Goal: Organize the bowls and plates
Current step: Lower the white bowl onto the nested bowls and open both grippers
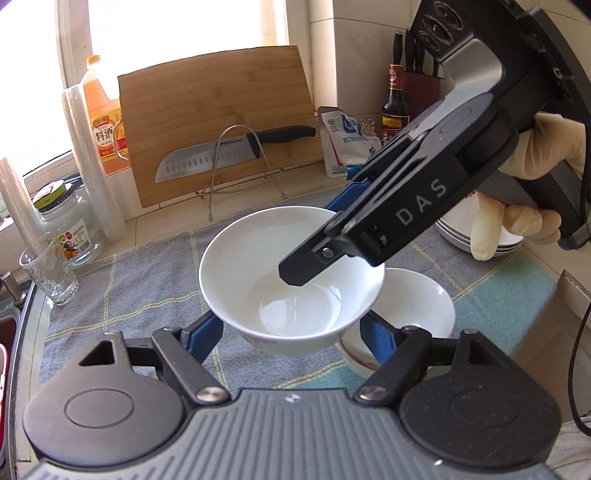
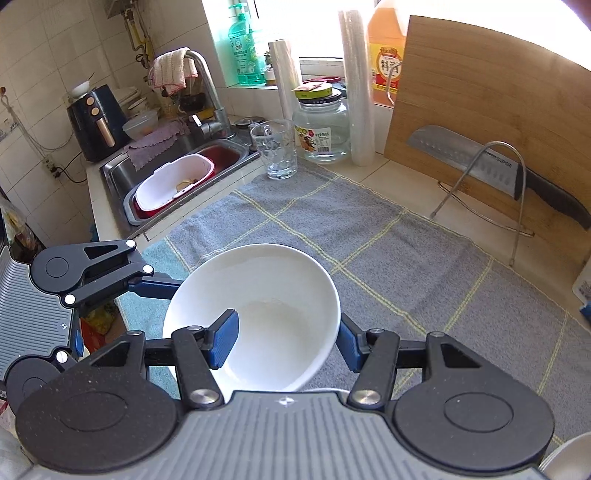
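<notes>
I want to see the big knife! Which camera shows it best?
The left wrist view: the knife sits whole against the cutting board, blade and handle clear. The right wrist view shows the knife stretched toward the picture's edge, partly crossed by the wire rack.

Small kitchen, cream tiled wall (image 2: 33, 74). Bright window (image 2: 317, 26) at 12 o'clock, daylight blown out. Steel sink (image 2: 122, 173) at 10 o'clock with tall faucet (image 2: 210, 85), cloth draped over it. Pale tiled countertop (image 2: 399, 173) under grey checked towel (image 2: 388, 258). Bamboo cutting board (image 2: 491, 92) at 2 o'clock, leaning upright on wire stand. Black air fryer (image 2: 96, 122) left of sink.
</notes>
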Motion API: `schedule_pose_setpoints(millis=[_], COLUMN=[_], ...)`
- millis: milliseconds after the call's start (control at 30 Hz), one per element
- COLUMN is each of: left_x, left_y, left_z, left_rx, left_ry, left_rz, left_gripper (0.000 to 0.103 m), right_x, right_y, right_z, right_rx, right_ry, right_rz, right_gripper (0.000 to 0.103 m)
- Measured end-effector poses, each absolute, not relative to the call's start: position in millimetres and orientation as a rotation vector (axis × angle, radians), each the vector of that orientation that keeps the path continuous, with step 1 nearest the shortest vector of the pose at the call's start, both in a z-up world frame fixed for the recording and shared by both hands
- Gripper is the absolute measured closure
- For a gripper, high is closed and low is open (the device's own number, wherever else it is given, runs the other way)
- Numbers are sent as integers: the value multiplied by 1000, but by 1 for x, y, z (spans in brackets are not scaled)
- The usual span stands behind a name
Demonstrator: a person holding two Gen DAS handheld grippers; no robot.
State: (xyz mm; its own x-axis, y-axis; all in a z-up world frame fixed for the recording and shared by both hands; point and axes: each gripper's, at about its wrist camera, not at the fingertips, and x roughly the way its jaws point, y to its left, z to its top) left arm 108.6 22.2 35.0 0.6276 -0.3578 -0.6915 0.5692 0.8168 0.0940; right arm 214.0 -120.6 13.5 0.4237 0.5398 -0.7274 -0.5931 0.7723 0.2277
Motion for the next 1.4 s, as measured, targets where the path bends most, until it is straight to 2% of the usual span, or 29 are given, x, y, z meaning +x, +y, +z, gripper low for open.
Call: schedule_pose_setpoints(millis=[633,1233,1333,1367,1400], left_x=[103,102,103,104,105], left_y=[-29,-29,-28,-28,-28], left_z=[13,3,1,1,0], left_rx=[336,335,321,322,324], left_ry=[746,788,794,794,796], left_rz=[-724,-726,-727,-727,-726], left_gripper=[22,22,19,18,16], right_x=[174,171,171,170,170], right_y=[-182,-182,-180,-178,-178], right_z=[-4,-27,-29,-30,-30], right_rx=[23,34,25,22,20], right_ry=[902,944,943,944,940], right_rz=[519,505,512,512,515], right_gripper=[41,39,36,32,24])
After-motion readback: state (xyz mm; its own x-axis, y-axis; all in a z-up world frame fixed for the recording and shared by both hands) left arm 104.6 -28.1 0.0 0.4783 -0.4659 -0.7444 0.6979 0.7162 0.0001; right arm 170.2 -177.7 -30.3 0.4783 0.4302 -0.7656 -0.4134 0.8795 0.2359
